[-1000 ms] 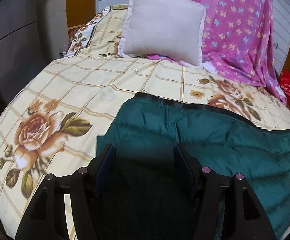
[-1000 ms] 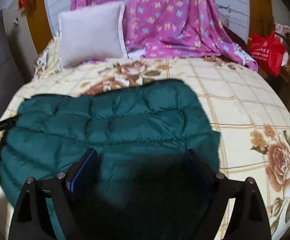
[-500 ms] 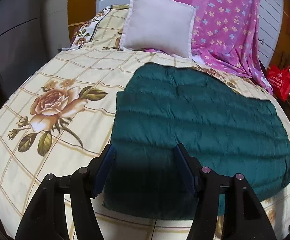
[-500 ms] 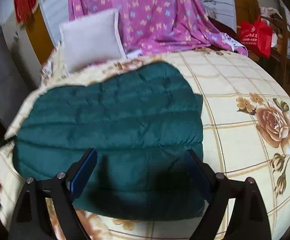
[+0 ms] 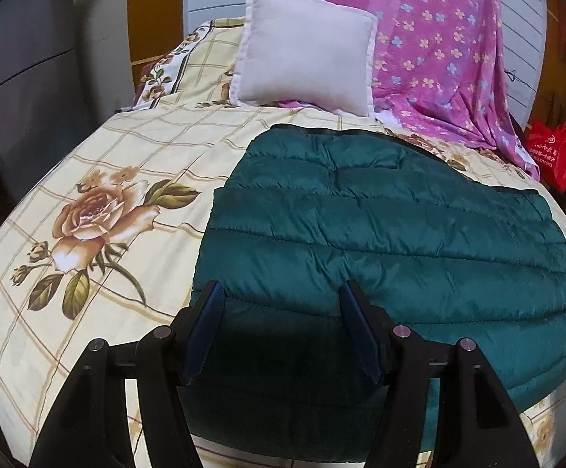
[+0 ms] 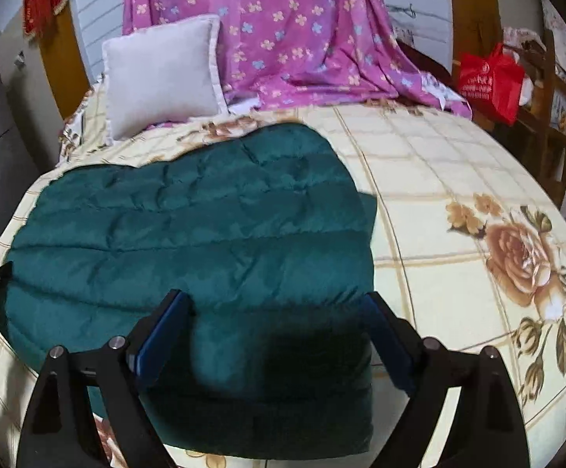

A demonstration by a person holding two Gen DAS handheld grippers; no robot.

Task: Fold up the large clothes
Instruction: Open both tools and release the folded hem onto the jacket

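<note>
A dark green quilted down jacket [image 5: 380,234] lies folded flat on the bed, its near edge toward both cameras. In the right wrist view the same jacket [image 6: 189,234] fills the left and centre. My left gripper [image 5: 281,292] hovers open over the jacket's near left part, nothing between its blue pads. My right gripper [image 6: 275,302] is open as well, above the jacket's near right corner, with only the fabric below it. A black tip of the other gripper shows at the jacket's far side in each view.
The bed has a cream checked sheet [image 5: 99,179] with rose prints. A pale pillow [image 5: 302,46] and a pink flowered blanket [image 5: 439,46] lie at the head. A red bag [image 6: 489,82] sits beside the bed at the right; a grey cabinet [image 5: 22,78] stands left.
Both grippers drew back from low over the jacket, so much more of it and the bed shows. The jacket now lies flat in a folded shape. Both stayed open.
</note>
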